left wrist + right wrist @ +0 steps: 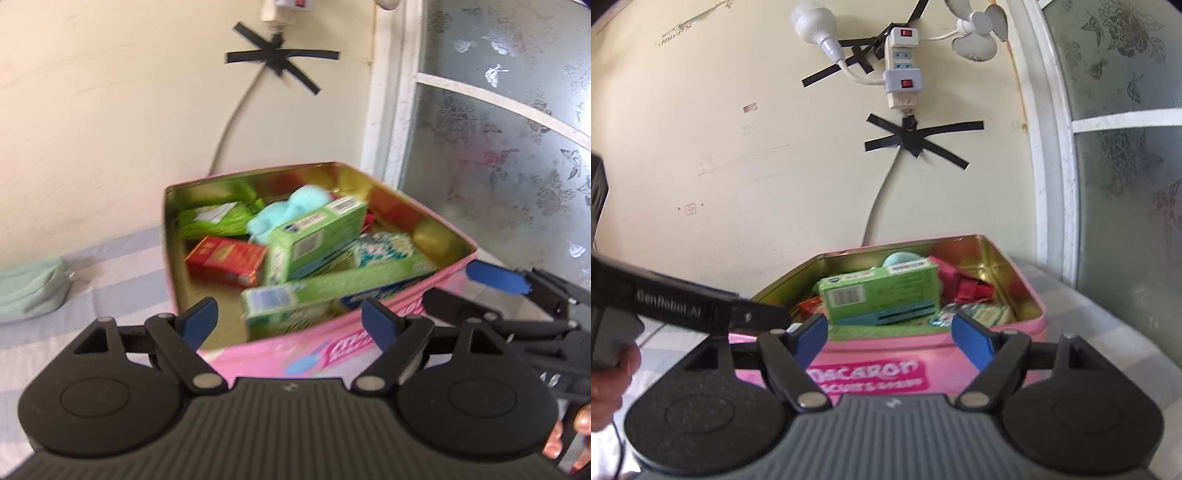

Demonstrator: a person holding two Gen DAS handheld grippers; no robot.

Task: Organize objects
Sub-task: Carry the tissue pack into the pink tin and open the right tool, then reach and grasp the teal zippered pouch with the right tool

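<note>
Left wrist view: looks forward and slightly down over its own open jaws, close to the pink tin, seeing it corner-on from the near left.
Right wrist view: sits near the tin's front wall, aimed more level, so the wall rises far above it.
Facing: both point toward the far cream wall and the frosted window at right.
Shared scene: the tin's contents, the black tape cross and the cable below it.
Cross-sighting: each view catches the other gripper at its edge, right gripper and left gripper.

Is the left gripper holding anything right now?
No, the left gripper is open and empty, in front of the pink tin.
</note>
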